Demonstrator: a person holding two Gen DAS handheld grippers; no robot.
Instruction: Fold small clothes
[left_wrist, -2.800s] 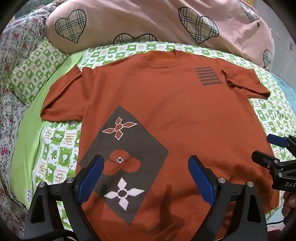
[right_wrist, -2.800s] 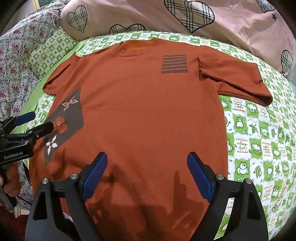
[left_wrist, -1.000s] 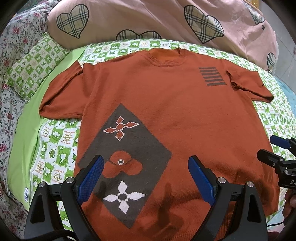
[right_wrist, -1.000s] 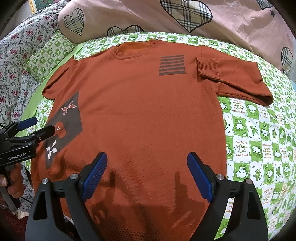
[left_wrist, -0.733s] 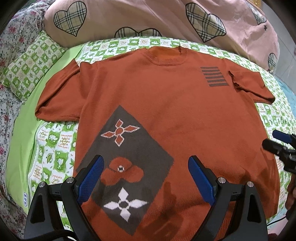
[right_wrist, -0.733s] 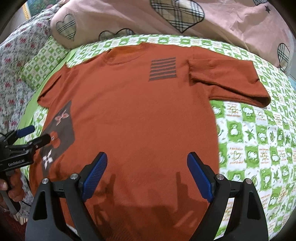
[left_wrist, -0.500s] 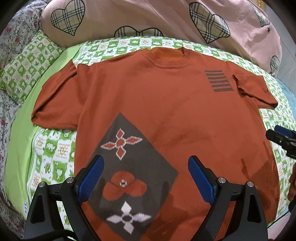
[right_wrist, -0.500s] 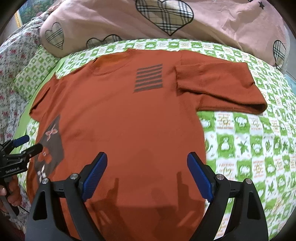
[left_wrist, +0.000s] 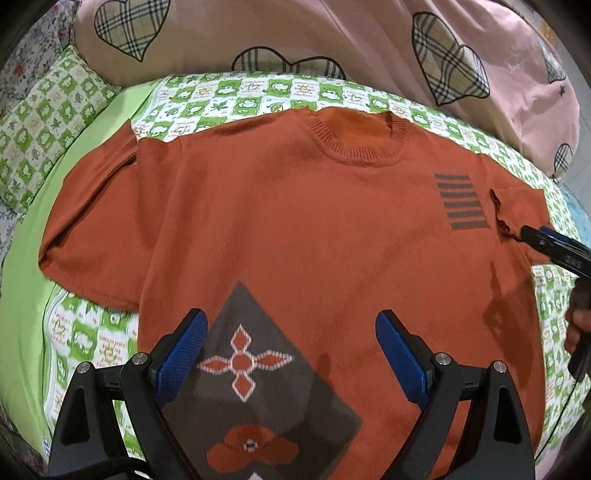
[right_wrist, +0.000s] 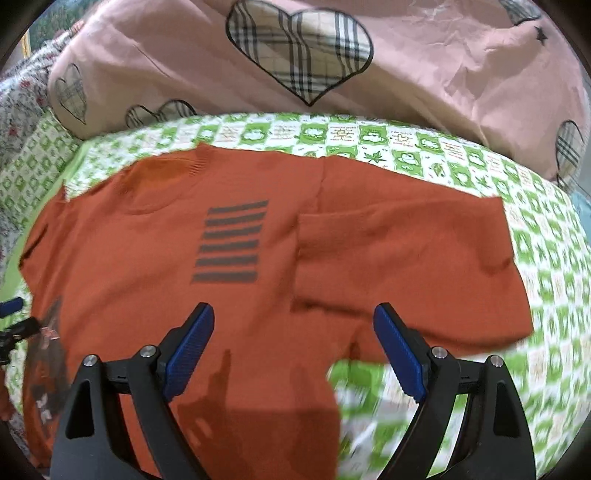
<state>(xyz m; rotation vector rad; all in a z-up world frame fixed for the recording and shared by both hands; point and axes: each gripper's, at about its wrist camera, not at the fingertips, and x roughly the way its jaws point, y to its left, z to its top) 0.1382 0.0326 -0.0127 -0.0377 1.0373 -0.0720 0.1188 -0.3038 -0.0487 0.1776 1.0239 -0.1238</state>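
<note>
Sweater (left_wrist: 295, 229) lies flat, front up, on the bed (left_wrist: 243, 96), ready for folding. I hold both tongs (left_wrist: 290, 354) (right_wrist: 291, 350) spread wide and empty, right pair aimed at its sleeve (right_wrist: 402, 258).

Left gripper (left_wrist: 291, 354): black angular frame, blue ribbed pads on the inner jaw faces, silver screws behind each pad, black cable trailing below the left jaw. Right gripper (right_wrist: 293, 350): same build, same blue pads.

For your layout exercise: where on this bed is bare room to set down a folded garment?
Free: checked sheet right of the sweater's sleeve; plain green strip on its left. Crowded: pink quilt along the far edge.
</note>
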